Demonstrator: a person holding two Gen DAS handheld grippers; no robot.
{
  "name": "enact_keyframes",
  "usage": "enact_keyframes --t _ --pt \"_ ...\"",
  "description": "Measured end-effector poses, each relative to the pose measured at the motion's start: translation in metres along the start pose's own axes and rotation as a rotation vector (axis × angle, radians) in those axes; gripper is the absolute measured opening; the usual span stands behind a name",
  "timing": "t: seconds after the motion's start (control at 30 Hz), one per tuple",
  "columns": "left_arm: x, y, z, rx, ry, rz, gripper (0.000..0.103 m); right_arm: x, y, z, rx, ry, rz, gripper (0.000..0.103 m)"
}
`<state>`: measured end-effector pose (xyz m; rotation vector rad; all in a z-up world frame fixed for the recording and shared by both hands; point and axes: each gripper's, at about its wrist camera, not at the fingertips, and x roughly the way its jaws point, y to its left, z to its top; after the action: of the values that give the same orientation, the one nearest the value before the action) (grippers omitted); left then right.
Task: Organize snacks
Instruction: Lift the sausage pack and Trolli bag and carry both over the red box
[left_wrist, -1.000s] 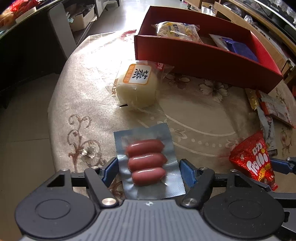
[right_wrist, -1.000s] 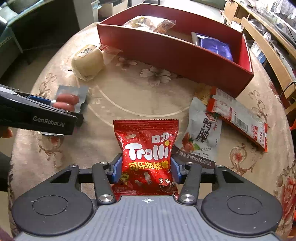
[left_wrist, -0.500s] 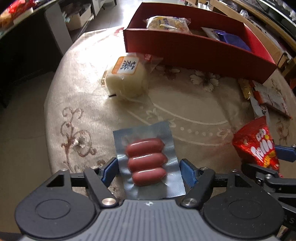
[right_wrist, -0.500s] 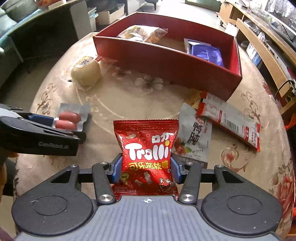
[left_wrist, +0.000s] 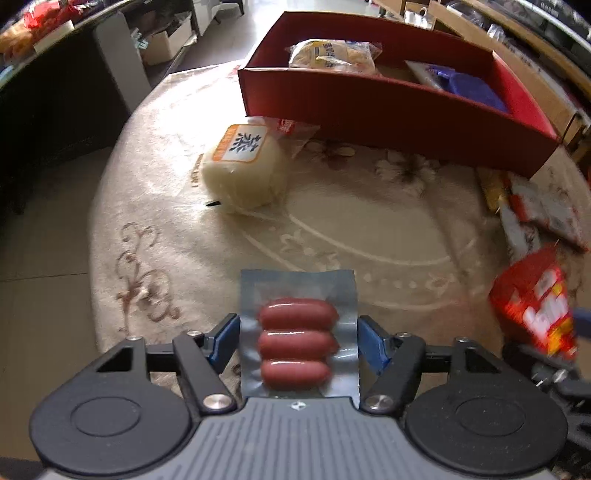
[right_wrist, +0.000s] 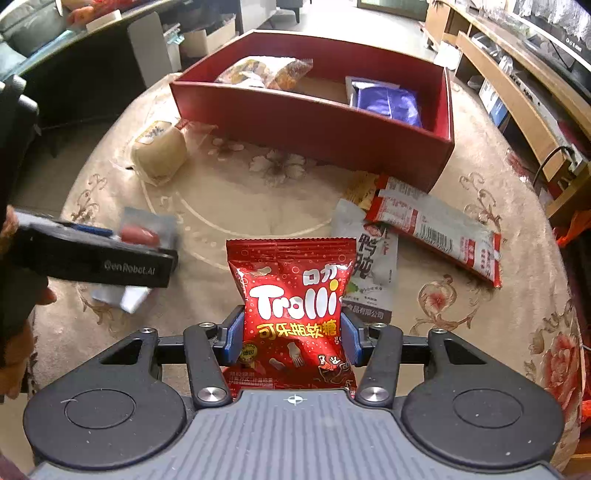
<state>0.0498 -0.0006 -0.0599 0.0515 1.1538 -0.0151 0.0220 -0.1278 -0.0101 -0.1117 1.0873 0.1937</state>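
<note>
Both jaws clamped on snacks, carried above the table toward the box.

Left gripper (left_wrist: 298, 339) pinches a sausage pack (left_wrist: 298, 332) by its side edges; right gripper (right_wrist: 291, 338) squeezes a Trolli bag (right_wrist: 293, 314) the same way, both packs held clear of the table (right_wrist: 229, 206). The red box (right_wrist: 314, 122) lies ahead of both, already holding a yellow packet (right_wrist: 266, 72) at its left end and a blue pouch (right_wrist: 388, 98) at its right. Near the box's front wall sit a bun (left_wrist: 245, 168), left, and two flat packs (right_wrist: 406, 229), right. This looks like the carry step; next, each load must clear the front wall before the jaws release over bare floor in the middle.
</note>
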Motion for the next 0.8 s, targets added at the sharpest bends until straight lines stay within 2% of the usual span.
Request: enact_keyframes --t 0.13,0.3,0.57,0.8 --pt "-0.008 0.004 -0.004 -0.011 0.007 0.026 0.066 -0.011 0.000 0.004 -0.002 -0.034 -0.004 0.060" --pt "-0.023 0.006 0.007 -0.007 -0.027 -0.019 0.066 -0.018 -0.003 0.012 0.021 -0.072 -0.006 0.060" --pt "-0.034 0.008 0.032 -0.020 -0.076 -0.105 0.066 -0.007 -0.011 0.028 0.062 -0.068 -0.027 0.060" --pt "-0.049 0.004 0.062 0.000 -0.150 -0.118 0.066 -0.008 -0.019 0.047 0.095 -0.107 -0.043 0.060"
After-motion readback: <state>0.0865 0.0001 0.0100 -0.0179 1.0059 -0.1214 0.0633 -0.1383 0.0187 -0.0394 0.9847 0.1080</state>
